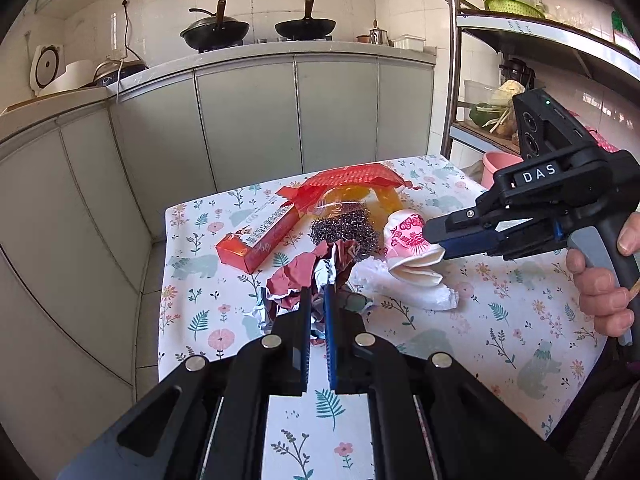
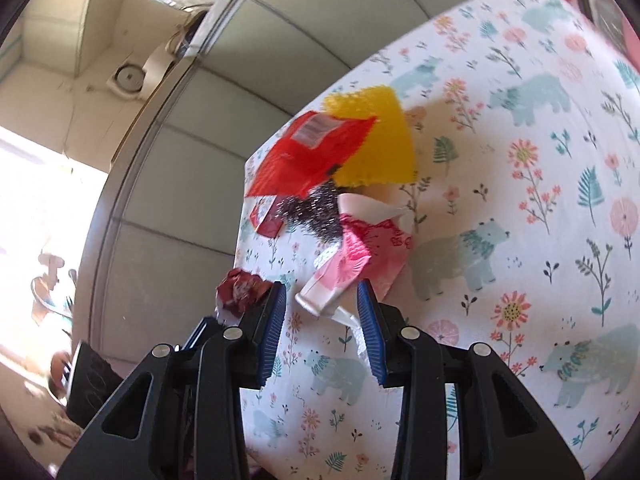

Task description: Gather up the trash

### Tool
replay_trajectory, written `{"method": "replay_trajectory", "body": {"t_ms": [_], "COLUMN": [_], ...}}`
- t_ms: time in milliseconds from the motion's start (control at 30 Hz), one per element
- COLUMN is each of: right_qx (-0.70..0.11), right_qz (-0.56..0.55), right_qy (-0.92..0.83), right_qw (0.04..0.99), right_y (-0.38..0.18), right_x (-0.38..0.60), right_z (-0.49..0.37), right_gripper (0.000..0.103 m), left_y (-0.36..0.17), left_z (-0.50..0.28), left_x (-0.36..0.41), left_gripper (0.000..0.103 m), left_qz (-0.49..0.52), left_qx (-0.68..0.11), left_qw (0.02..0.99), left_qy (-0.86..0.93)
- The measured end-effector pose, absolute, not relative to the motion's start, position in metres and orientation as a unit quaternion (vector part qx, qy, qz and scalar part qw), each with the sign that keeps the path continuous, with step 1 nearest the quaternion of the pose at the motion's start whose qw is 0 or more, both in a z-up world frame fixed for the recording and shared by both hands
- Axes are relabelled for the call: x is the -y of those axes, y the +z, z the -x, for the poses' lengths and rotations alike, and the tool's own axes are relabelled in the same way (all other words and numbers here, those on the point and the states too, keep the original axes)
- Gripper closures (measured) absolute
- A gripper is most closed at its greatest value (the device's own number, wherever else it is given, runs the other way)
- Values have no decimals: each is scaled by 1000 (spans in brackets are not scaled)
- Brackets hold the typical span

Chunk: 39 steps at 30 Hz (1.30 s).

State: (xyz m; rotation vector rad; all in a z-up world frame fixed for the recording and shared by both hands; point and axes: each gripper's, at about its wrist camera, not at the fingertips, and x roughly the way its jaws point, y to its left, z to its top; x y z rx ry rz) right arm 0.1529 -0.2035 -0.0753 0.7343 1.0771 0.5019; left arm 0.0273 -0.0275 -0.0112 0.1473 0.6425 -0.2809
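A heap of trash lies on the floral tablecloth [image 1: 500, 320]: a crumpled maroon-and-silver foil wrapper [image 1: 304, 280], a steel wool scourer [image 1: 346, 228], an orange carton [image 1: 260, 236], a red-and-yellow plastic bag [image 1: 352, 184], a crushed pink-and-white paper cup [image 1: 408, 240] and white tissue [image 1: 408, 288]. My left gripper [image 1: 318, 300] is nearly shut, its tips pinching the foil wrapper. My right gripper [image 2: 322, 304] is open, its fingers on either side of the paper cup's [image 2: 352, 264] rim; it also shows in the left wrist view [image 1: 434, 240] at the cup.
Grey kitchen cabinets [image 1: 248, 120] with two woks [image 1: 216, 32] stand behind the table. A metal shelf rack [image 1: 520, 80] with vegetables and a pink bucket [image 1: 500, 164] is at the right. The table's left edge drops to a tiled floor.
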Motion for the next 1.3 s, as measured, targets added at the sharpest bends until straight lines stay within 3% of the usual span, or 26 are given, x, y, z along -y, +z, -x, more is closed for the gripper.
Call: {"method": "replay_trajectory", "body": {"t_ms": [200, 267, 333, 833, 1300], "right_qx": [-510, -507, -503, -439, -345], "right_qz": [-351, -340, -325, -230, -202], "right_qy": [220, 231, 238, 223, 155], "right_qw": [754, 758, 765, 839, 903], "right_y": [-91, -90, -88, -51, -18], "right_x": [203, 200, 195, 235, 306], "right_z": [-157, -156, -155, -106, -68], "right_gripper": [67, 86, 93, 93, 93], "left_y": [-11, -11, -11, 10, 36], "left_z": [-25, -24, -24, -16, -30], "left_x": [29, 29, 29, 55, 136], "left_gripper": [98, 98, 98, 98, 98], "left_qz": [-73, -73, -74, -77, -87], "left_qx": [-314, -315, -315, -297, -267], "left_qw": [936, 936, 937, 938, 930], "left_qy": [-138, -136, -134, -158, -236]}}
